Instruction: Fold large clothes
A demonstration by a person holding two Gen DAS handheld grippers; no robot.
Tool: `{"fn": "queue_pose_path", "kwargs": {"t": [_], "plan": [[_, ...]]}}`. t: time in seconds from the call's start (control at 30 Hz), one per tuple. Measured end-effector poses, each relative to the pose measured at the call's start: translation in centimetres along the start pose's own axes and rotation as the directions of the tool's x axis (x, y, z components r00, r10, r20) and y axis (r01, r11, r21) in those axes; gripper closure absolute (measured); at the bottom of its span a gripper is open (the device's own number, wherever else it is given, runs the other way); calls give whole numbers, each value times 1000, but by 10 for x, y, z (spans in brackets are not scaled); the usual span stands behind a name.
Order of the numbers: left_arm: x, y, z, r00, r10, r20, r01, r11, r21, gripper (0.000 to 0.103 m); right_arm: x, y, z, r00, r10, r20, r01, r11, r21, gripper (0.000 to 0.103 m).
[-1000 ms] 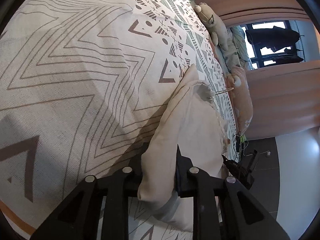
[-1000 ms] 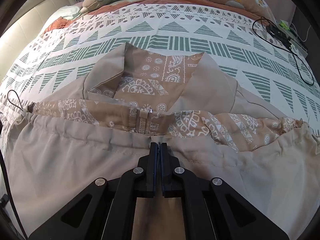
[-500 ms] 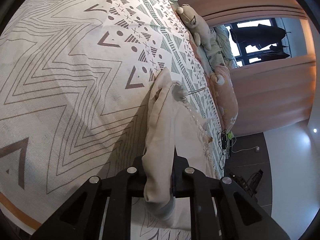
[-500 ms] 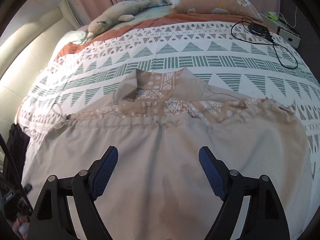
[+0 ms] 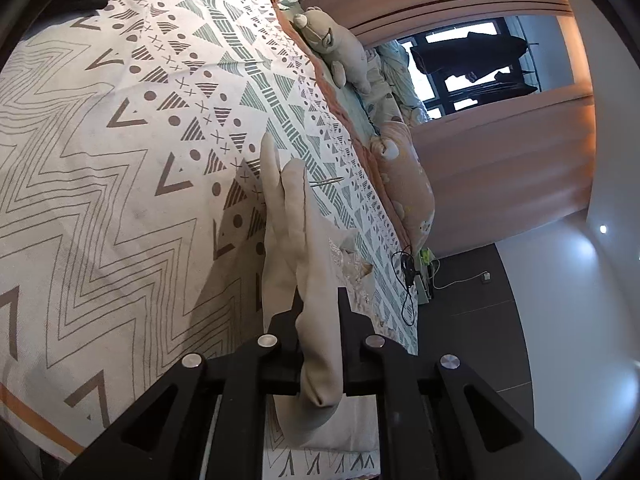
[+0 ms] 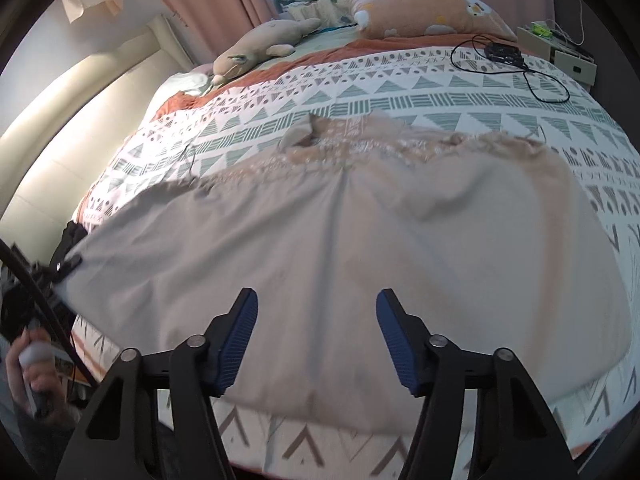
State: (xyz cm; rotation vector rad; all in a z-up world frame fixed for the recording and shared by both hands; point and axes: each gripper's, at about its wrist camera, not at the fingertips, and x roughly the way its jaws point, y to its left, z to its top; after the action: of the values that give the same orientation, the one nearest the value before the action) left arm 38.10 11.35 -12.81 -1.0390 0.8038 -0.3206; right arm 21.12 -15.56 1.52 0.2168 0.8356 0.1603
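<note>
Patterned bedding (image 5: pixel 120 168) with zigzags and triangles fills the left and centre of the left wrist view; pink curtains (image 5: pixel 500 168) and a dark window (image 5: pixel 472 68) occupy the upper right, grey floor the lower right. A plush toy (image 5: pixel 340 52) lies near the top centre and an orange pillow (image 5: pixel 408 184) at centre right. The left claw (image 5: pixel 320 344) at the bottom centre is clenched on a bunched fold of the beige garment (image 5: pixel 292 240), which rises from the jaws as a narrow ridge toward mid-frame. A black cable (image 5: pixel 406 280) lies on the bedding just right of the garment.

Right wrist view: the bedding (image 6: pixel 400 80) spans the frame, with a cream headboard (image 6: pixel 60 120) at the left. The beige garment (image 6: pixel 340 240) lies spread across the centre, its patterned lining showing along the upper edge. The right claw (image 6: pixel 316 336) at the bottom centre is released, its blue-padded jaws closing with nothing between them, above the garment's near edge. At the lower left, a hand (image 6: pixel 32 376) grips a handle. The plush toy (image 6: pixel 264 44), the orange pillow (image 6: pixel 432 12) and the black cable (image 6: pixel 516 64) sit along the top.
</note>
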Motion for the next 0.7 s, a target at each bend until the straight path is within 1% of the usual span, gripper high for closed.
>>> {"fn": "queue_pose_path", "kwargs": {"t": [0.17, 0.27, 0.37, 0.4, 0.43, 0.53, 0.57, 0.6, 0.7], "plan": [[2, -16, 4, 999, -45, 0, 45, 999, 17, 90, -21, -3, -34, 999, 32, -18, -31, 999, 30, 56], [4, -26, 3, 998, -63, -5, 63, 998, 30, 90, -20, -6, -49, 998, 44, -50, -42, 998, 49, 63], [4, -34, 2, 997, -79, -10, 79, 996, 36, 90, -11, -7, -58, 996, 53, -76, -49, 997, 59, 66], [4, -36, 2, 996, -86, -12, 86, 996, 37, 90, -8, -8, -60, 994, 63, -84, -58, 996, 71, 70], [5, -39, 2, 996, -93, -14, 93, 995, 36, 90, -4, -8, -61, 993, 78, -91, -71, 994, 78, 71], [5, -47, 1, 993, -119, -19, 120, 992, 32, 91, 12, -2, -59, 989, 94, -119, -87, 994, 62, 73], [5, -50, 0, 992, -127, -21, 127, 991, 32, 91, 19, 0, -58, 986, 97, -134, -90, 994, 60, 77], [6, -54, 0, 990, -136, -24, 137, 990, 33, 91, 28, -1, -57, 984, 97, -150, -88, 994, 63, 79], [9, -69, -2, 985, -167, -38, 169, 985, 38, 91, 51, -2, -55, 983, 59, -176, -47, 996, 71, 80]]}}
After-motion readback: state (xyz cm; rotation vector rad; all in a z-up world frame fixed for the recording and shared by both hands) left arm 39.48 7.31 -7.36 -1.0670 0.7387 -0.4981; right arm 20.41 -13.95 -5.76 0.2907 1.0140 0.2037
